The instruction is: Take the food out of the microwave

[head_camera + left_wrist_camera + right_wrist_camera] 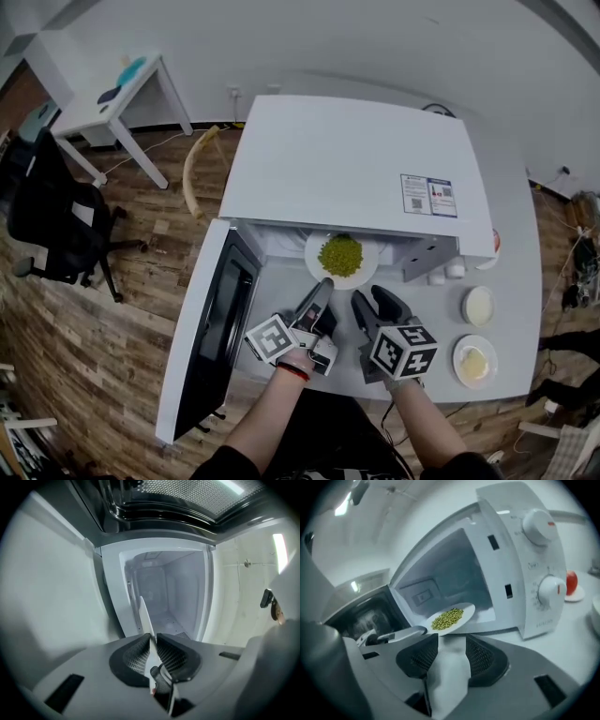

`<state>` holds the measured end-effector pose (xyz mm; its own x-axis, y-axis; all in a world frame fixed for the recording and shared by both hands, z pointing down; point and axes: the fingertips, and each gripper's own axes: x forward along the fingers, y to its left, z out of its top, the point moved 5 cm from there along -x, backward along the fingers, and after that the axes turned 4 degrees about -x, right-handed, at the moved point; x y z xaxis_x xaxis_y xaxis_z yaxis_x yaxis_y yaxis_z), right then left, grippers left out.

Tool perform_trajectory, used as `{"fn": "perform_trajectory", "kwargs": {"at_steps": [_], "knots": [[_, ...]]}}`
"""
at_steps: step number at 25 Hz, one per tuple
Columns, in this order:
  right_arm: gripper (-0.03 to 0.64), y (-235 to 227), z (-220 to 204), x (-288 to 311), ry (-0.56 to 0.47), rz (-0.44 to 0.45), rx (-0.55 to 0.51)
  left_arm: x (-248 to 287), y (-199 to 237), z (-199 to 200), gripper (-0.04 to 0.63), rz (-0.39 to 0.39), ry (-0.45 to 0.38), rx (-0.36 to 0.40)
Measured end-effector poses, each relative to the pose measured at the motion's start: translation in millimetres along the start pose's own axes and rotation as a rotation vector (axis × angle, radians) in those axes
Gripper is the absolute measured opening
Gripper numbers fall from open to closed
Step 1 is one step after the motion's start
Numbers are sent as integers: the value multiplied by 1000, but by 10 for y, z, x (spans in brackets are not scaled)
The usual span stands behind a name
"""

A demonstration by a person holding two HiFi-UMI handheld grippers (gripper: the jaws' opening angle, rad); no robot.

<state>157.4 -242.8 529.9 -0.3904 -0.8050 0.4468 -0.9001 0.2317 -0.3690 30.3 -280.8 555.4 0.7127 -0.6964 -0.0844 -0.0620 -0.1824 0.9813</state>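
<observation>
A white plate (pixel 367 267) heaped with green peas (pixel 340 255) hangs at the mouth of the white microwave (pixel 356 169), whose door (pixel 211 328) stands swung open to the left. My left gripper (pixel 323 286) is shut on the plate's near rim. In the left gripper view the plate (pixel 144 613) shows edge-on, pinched between the pads, with the bare cavity behind it. My right gripper (pixel 375 302) is open just to the right of the plate, touching nothing. In the right gripper view the plate (pixel 468 609) and peas (pixel 447 618) lie ahead of its spread jaws (pixel 451 641).
Two small dishes (pixel 478 305) (pixel 474 361) sit on the white table right of the microwave. A red thing on a saucer (pixel 572 581) lies beyond the knobs. An office chair (pixel 56 220) and a small white table (pixel 122 89) stand on the wood floor at left.
</observation>
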Motion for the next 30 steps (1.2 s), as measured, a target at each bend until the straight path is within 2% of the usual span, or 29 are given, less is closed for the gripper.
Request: {"fn": "perform_trajectory", "kwargs": {"at_steps": [4, 7, 9, 12, 16, 18, 21, 26, 30], "knots": [[176, -3, -18, 61, -31, 69, 311, -1, -54, -42, 49, -3, -14, -58], [176, -6, 7, 108, -59, 114, 469, 7, -115, -29, 49, -15, -10, -30], [175, 3, 21, 138, -72, 131, 515, 2, -133, -20, 49, -11, -2, 5], [175, 32, 44, 192, -83, 154, 559, -71, 14, -78, 49, 71, 43, 36], [173, 84, 54, 264, -97, 173, 601, -36, -60, -113, 49, 28, 94, 122], [150, 85, 53, 283, -110, 175, 648, -38, -84, -115, 51, 29, 111, 155], [87, 55, 21, 287, -125, 167, 711, -44, -118, -106, 62, 44, 149, 252], [70, 20, -18, 261, -174, 180, 813, -33, -180, -169, 106, 90, 262, 520], [61, 2, -42, 246, -188, 184, 856, -21, -204, -237, 144, 129, 329, 669]]}}
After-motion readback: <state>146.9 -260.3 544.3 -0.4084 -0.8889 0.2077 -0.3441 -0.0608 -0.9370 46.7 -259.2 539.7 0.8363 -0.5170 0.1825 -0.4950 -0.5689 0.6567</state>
